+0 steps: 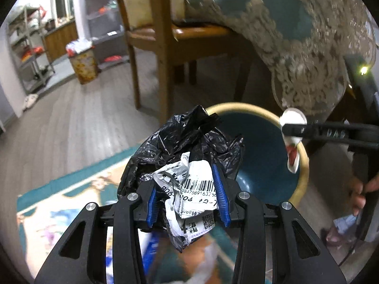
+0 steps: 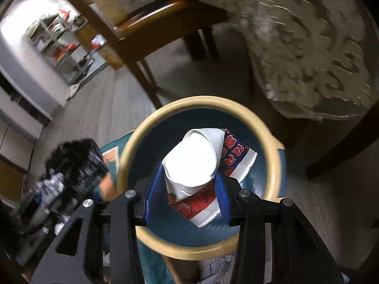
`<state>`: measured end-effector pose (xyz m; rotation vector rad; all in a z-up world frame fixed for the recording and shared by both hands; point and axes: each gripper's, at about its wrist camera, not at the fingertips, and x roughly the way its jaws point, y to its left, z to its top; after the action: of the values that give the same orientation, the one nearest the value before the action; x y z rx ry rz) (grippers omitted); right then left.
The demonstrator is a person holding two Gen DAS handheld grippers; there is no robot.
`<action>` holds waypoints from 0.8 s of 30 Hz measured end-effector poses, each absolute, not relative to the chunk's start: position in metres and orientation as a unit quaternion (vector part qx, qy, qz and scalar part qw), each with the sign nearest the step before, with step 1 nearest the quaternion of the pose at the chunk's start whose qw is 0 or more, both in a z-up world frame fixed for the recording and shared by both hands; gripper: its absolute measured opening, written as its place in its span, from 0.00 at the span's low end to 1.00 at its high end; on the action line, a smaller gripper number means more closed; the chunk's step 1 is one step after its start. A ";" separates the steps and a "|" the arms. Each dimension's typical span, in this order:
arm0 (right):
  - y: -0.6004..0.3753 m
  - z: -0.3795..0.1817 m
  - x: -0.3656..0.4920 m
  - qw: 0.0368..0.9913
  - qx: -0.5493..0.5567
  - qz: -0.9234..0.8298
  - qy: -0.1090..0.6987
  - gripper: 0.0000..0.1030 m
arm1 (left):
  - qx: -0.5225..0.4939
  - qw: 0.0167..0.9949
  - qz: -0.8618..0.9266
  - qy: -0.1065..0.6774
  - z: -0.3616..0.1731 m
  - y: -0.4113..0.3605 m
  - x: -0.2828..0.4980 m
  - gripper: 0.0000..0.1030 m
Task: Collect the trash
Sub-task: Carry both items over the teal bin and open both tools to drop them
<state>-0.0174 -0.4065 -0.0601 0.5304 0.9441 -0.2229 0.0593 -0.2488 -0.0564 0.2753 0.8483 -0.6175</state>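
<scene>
My left gripper (image 1: 187, 189) is shut on a crumpled black plastic bag with a white shipping label (image 1: 189, 165), held just left of a round teal bin with a tan rim (image 1: 303, 156). My right gripper (image 2: 187, 189) is shut on a flattened white paper cup with red and blue print (image 2: 201, 163), held over the mouth of the bin (image 2: 132, 146). In the left wrist view the right gripper (image 1: 293, 130) shows at the bin's right rim with the cup (image 1: 292, 118). In the right wrist view the black bag (image 2: 78, 161) shows blurred at the left.
A wooden chair (image 1: 163, 35) stands behind the bin. A table with a lace cloth (image 1: 308, 54) hangs over the right. A colourful mat (image 1: 71, 201) lies on the wood floor. Shelves (image 1: 28, 45) and a patterned bin (image 1: 83, 64) stand far left.
</scene>
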 end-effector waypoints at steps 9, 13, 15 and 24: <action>-0.426 -0.059 -0.026 0.850 0.280 -0.101 0.435 0.42 | 0.136 0.840 -0.313 0.421 -0.088 -0.290 0.057 0.47; -0.426 -0.055 -0.027 0.855 0.282 -0.095 0.425 0.54 | 0.148 0.845 -0.313 0.407 -0.086 -0.292 0.053 0.66; -0.426 -0.052 -0.024 0.858 0.280 -0.095 0.421 0.56 | 0.151 0.846 -0.312 0.406 -0.085 -0.291 0.053 0.67; -0.420 -0.037 -0.019 0.873 0.262 -0.095 0.401 0.89 | 0.140 0.857 -0.301 0.395 -0.069 -0.270 0.053 0.78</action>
<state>-0.0190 -0.4201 -0.0375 0.5468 0.8372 -0.1992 0.0529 -0.2698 -0.0688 0.2938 0.8297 -0.6323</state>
